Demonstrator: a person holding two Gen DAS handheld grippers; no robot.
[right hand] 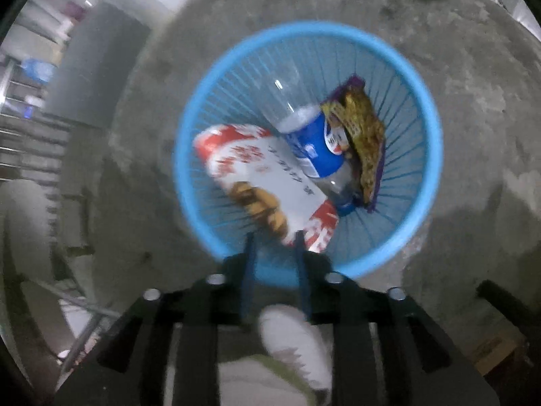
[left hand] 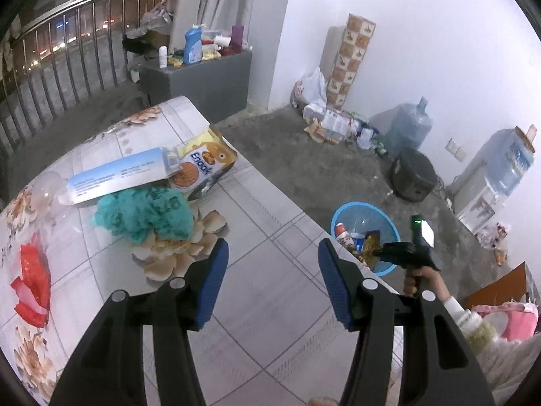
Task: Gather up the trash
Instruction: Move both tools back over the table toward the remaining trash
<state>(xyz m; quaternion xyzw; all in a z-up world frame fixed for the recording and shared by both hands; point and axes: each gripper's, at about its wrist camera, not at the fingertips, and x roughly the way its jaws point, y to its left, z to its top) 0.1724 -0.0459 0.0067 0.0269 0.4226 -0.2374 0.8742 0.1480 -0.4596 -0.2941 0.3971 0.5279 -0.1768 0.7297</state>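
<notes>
My left gripper (left hand: pixel 274 270) is open and empty, hovering over the flower-patterned table (left hand: pixel 270 321). On the table beyond it lie a teal crumpled net (left hand: pixel 145 213), a blue-white toothpaste box (left hand: pixel 115 176), a yellow Enaak snack bag (left hand: pixel 203 165) and a red wrapper (left hand: pixel 32 277). A hand holds my right gripper (left hand: pixel 383 253) above the blue basket (left hand: pixel 389 223) on the floor. In the right wrist view my right gripper (right hand: pixel 274 247) stands open over the basket rim (right hand: pixel 189 128), with nothing between its fingers. Inside lie a red-white snack bag (right hand: pixel 263 172), a blue-labelled bottle (right hand: pixel 311 145) and a yellow-purple wrapper (right hand: pixel 365 142).
A clear plastic bag (left hand: pixel 44 189) lies at the table's far left. On the concrete floor stand two water jugs (left hand: pixel 409 128), a black bin (left hand: pixel 412 172) and a litter pile (left hand: pixel 334 121) by the wall. A grey cabinet (left hand: pixel 203 77) stands behind the table. A white shoe (right hand: pixel 294 341) is below my right gripper.
</notes>
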